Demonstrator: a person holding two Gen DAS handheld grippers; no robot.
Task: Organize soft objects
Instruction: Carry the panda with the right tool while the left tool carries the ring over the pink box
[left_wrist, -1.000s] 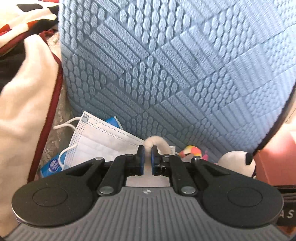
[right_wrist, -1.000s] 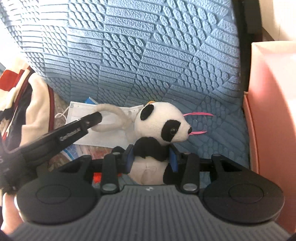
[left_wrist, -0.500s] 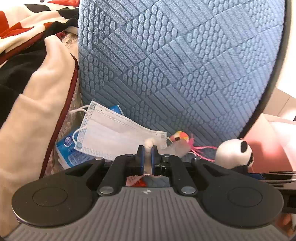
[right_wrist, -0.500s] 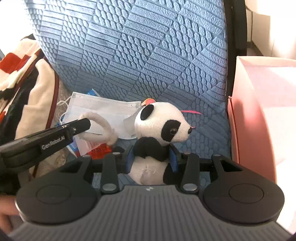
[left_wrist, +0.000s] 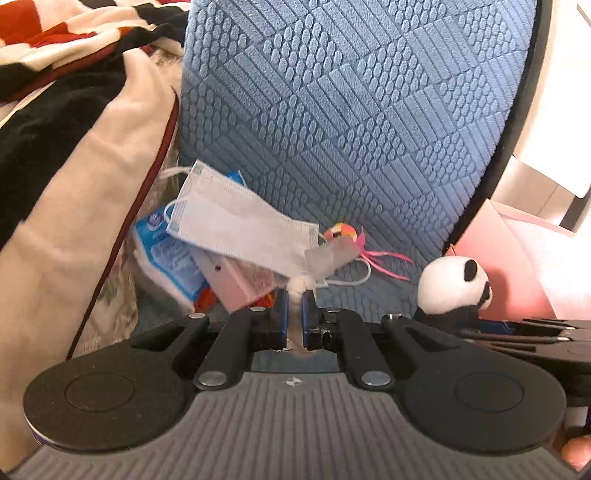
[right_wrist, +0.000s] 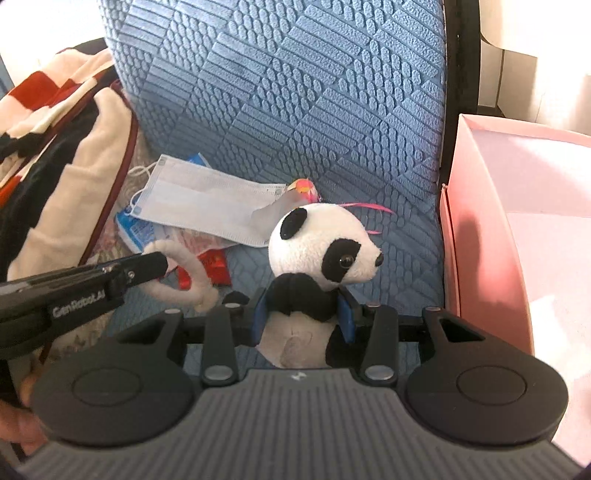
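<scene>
While the left wrist view catches only the panda's (left_wrist: 452, 286) head, the right wrist view gives us its whole front, black torso clamped between the blue pads (right_wrist: 259, 317) of our right gripper (right_wrist: 303, 319), head above the jaws, facing right. Same view shows our left gripper (right_wrist: 157, 264) from the side, pinching one end of a cream plush tail (right_wrist: 186, 280) that curls down toward the right gripper's frame. Left view shows just a white nub of that tail between the left gripper's (left_wrist: 294, 314) nearly touching pads.

Edges: blue cushion (right_wrist: 295, 92) fills the back, black chair frame along its right edge. Pink box (right_wrist: 480, 229) walls off the right side, top open, just beside the panda. Striped blanket (left_wrist: 74, 129) crowds the left. Open seat fabric lies between panda and box.

Clutter behind both grippers: face mask (left_wrist: 236, 229), blue packet (left_wrist: 166, 254), red wrapper (right_wrist: 210, 266), small orange toy (left_wrist: 340, 232) with pink streamers. Apart from both grippers.
</scene>
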